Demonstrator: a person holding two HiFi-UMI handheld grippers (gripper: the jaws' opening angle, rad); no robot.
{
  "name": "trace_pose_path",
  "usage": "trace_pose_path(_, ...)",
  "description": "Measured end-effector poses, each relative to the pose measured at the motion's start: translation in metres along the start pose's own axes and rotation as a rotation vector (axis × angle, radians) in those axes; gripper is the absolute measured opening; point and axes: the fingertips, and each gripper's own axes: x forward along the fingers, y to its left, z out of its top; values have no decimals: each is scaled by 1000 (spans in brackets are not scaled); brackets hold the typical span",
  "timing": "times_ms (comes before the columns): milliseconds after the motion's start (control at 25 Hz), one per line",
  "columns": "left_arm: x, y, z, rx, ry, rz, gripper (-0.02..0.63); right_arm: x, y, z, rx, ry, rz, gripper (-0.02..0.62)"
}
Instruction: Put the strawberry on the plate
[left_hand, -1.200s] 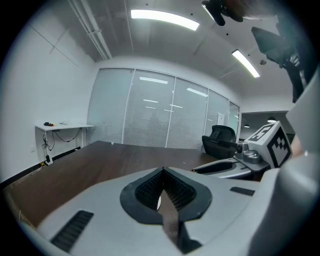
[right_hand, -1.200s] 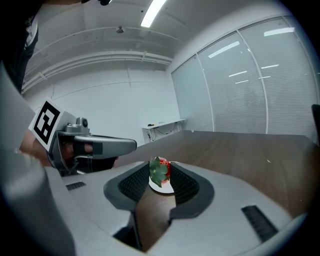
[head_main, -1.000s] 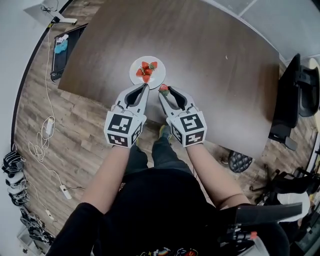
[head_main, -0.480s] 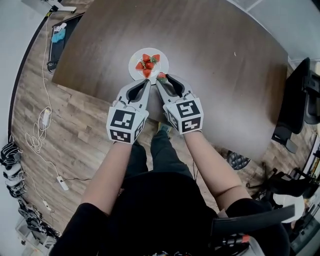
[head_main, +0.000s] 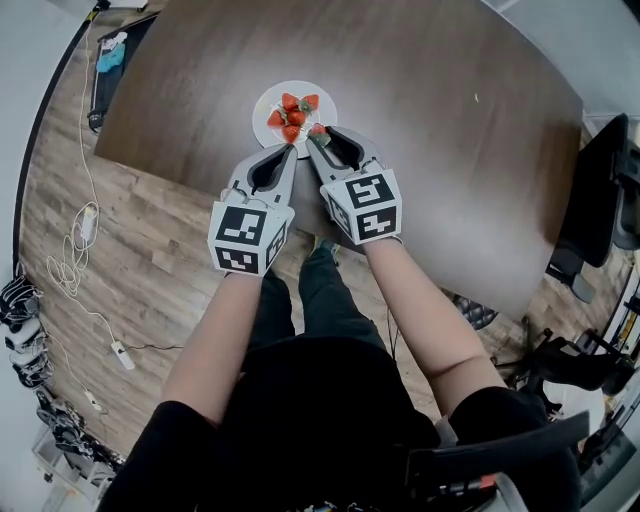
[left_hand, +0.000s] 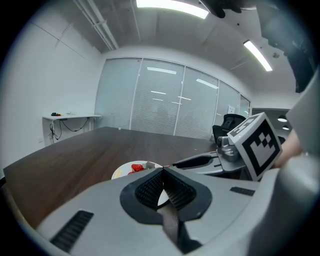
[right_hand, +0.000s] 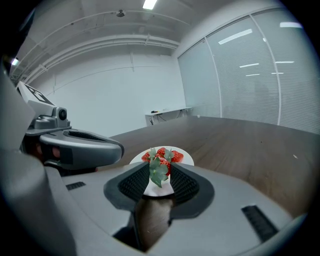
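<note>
The red strawberry with a green leafy cap (right_hand: 160, 167) is gripped in the right claw, leafy end toward that claw's camera. It is not yet on the plate.

**Step in hand (judgement):** carry to the plate, close to its end. The release has not been done.

**Layout, left to right**

1. Left claw (head_main: 287, 150): jaws pressed together with nothing between them. Its tip lies just beside the near rim of the plate. It takes no part in the carry.
2. White round plate (head_main: 262, 108): rests on the dark brown wooden desk (head_main: 430, 120) and already holds several red strawberries (head_main: 291, 115) grouped at its middle.
3. Right claw (head_main: 318, 133): closed on the held strawberry at the near right rim of the plate. In the right gripper view the plate shows directly beyond and partly below the fruit. The height above the plate cannot be told.

**Next move (judgement):**

- Advance the right claw slightly over a bare part of the plate.
- Lower it, then part the jaws.
- Keep clear of the grouped fruit, since a nudge could roll one off the rim.
</note>
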Motion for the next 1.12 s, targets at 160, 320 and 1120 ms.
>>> trace_pose_path(160, 3, 2, -2, -4, 8, 7, 5, 7, 0, -3, -30, 21, 6, 135)
trace_pose_path(320, 8, 4, -5, -13, 17, 10, 5, 12, 0, -4, -82, 37, 5, 135)
trace_pose_path(1120, 6, 9, -5, -35, 20, 23, 3, 29, -2, -15, -126, 133, -7, 135)
